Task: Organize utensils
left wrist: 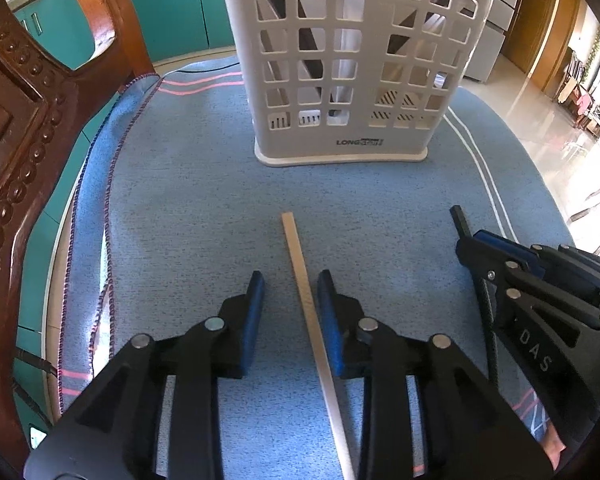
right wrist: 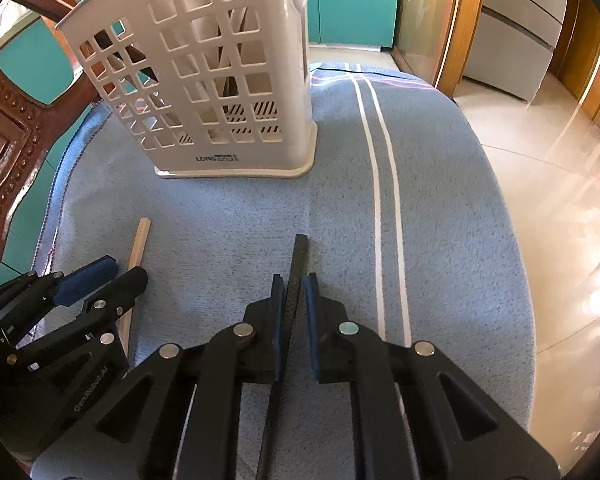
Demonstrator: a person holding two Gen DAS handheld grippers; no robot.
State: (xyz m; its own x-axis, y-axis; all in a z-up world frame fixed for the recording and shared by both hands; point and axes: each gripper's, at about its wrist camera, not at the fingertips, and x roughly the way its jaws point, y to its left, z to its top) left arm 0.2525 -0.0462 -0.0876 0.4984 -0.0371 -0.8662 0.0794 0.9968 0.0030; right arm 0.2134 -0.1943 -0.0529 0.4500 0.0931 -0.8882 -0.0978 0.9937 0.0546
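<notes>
Two chopsticks lie on the blue towel (left wrist: 204,184), at six o'clock from the one white slotted holder (left wrist: 356,60), which seems to contain several utensils. The left gripper (left wrist: 290,284) stands unclenched around the pale wooden chopstick (left wrist: 300,264). At its three o'clock, the right gripper (right wrist: 294,284) is clenched on the black chopstick (right wrist: 298,264).

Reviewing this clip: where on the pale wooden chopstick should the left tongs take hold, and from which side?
Grip the pale wooden chopstick partway along its shaft, coming from above, pads on its two long sides. It lies flat on the blue towel, lengthwise toward the white utensil basket, so only the narrow sides offer purchase. The left tongs already straddle it, open, with the stick nearer one pad.
</notes>
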